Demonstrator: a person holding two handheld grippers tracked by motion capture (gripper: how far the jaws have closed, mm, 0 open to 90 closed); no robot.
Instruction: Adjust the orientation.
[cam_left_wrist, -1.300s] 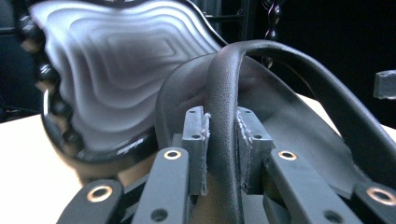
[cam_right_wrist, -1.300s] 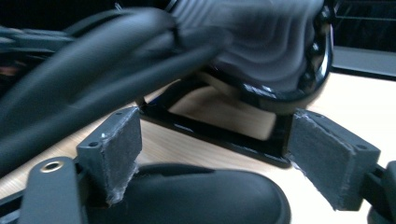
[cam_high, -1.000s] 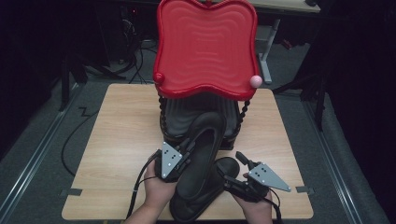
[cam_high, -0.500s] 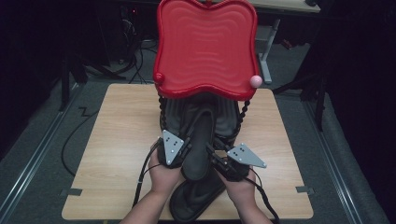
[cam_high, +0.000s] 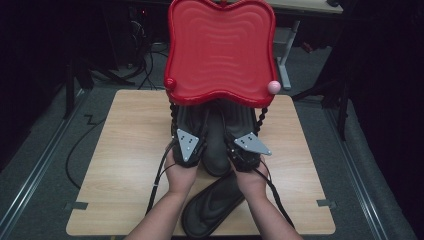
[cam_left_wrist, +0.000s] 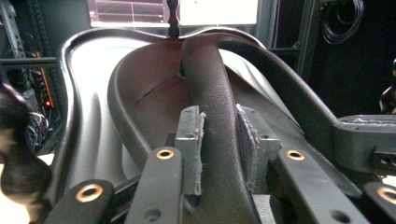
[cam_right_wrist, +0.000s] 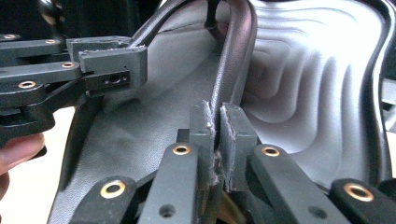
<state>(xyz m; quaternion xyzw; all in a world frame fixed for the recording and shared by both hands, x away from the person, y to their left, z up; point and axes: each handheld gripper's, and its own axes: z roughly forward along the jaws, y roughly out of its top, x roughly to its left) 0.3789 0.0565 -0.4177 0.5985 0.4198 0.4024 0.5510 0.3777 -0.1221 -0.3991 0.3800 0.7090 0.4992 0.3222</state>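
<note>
Under the red wavy plastic tray (cam_high: 220, 50), at 12 o'clock on the surface (cam_high: 125, 150), your left gripper (cam_left_wrist: 219, 154) and right gripper (cam_right_wrist: 216, 140) pinch the black sandal's (cam_high: 216, 145) soft, pliable strap; grip near its anchors.

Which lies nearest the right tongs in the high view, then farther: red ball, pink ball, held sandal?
1. Held sandal, gripped by the right tongs.
2. Pink ball, right corner of tray.
3. Red ball, tray's left corner.
</note>
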